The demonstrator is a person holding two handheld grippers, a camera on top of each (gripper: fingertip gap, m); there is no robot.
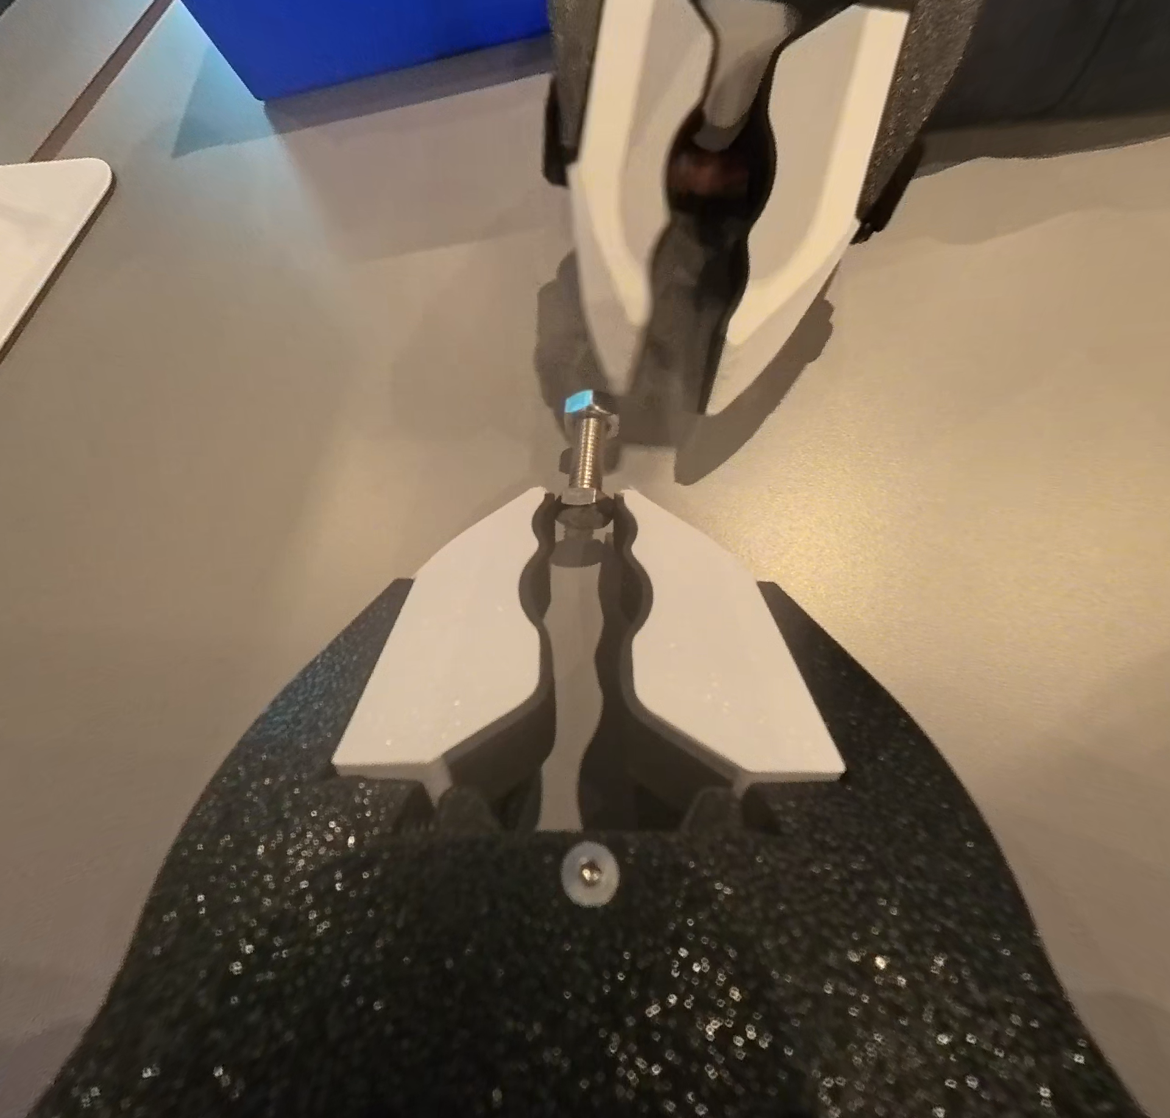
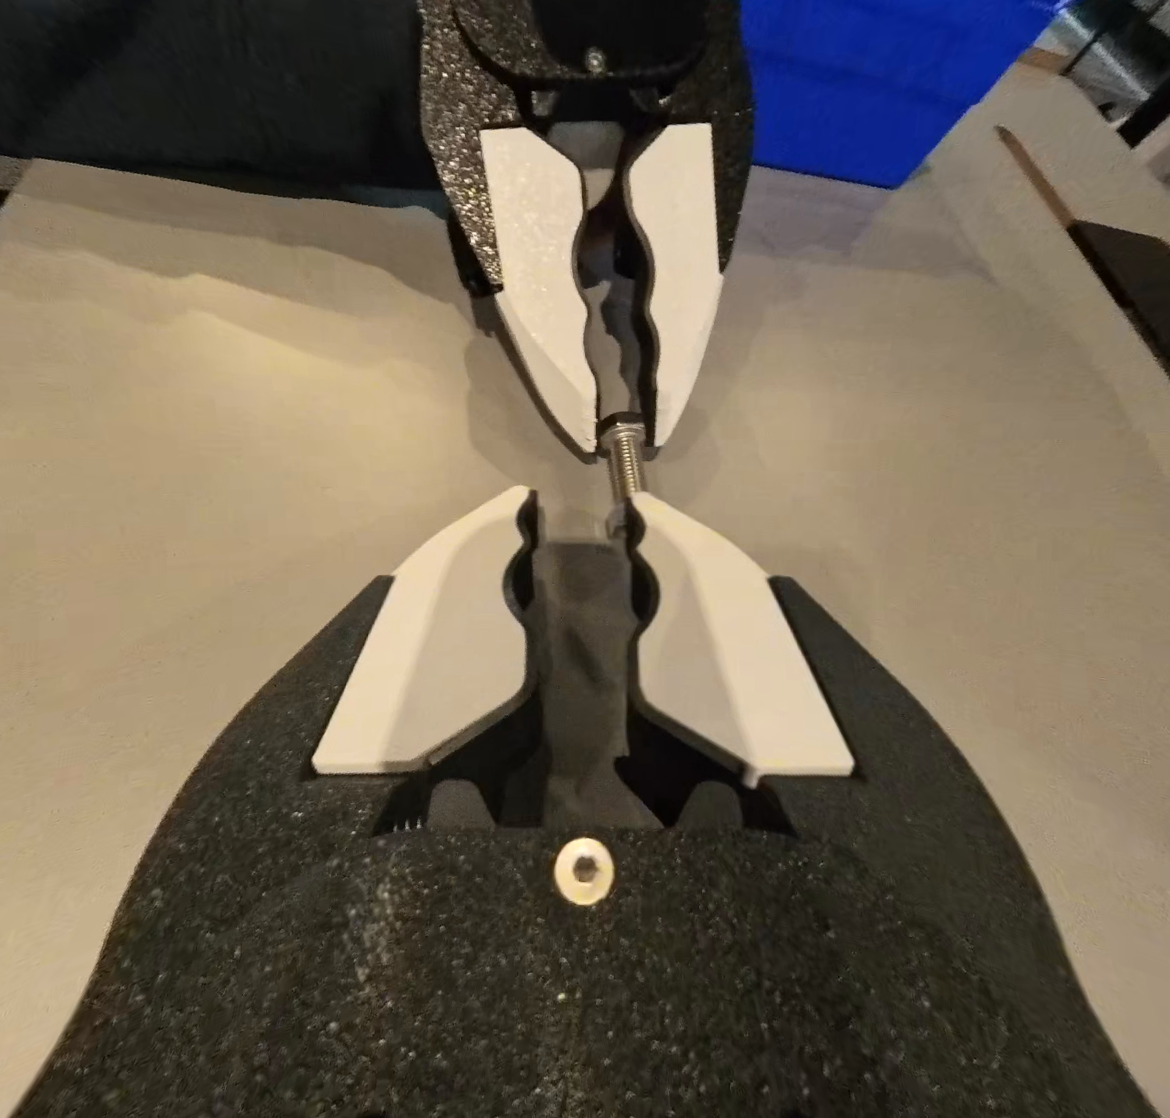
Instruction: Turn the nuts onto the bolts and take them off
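Observation:
A steel bolt [image 1: 577, 454] is held level above the grey table [image 1: 253, 517]. My left gripper [image 1: 582, 498] is shut on its hex head. A nut [image 1: 581, 413] with a blue mark sits at the far end of the thread. My right gripper [image 1: 665, 400] comes in from the far side with its fingers apart, and one fingertip is beside the nut. In the right wrist view my right gripper [image 2: 582, 502] is open. The nut [image 2: 615, 521] lies against its right finger. The bolt [image 2: 623, 470] runs to the left gripper [image 2: 625, 445], which is shut on the head.
A blue bin [image 1: 380, 11] stands at the table's far edge and also shows in the right wrist view [image 2: 886, 61]. A white tray [image 1: 38, 232] lies at the left. A dark sleeve [image 2: 190, 74] is behind the left gripper. A dark flat object [image 2: 1127, 277] lies at the right. Both grippers' tips are close together, under 4 cm apart.

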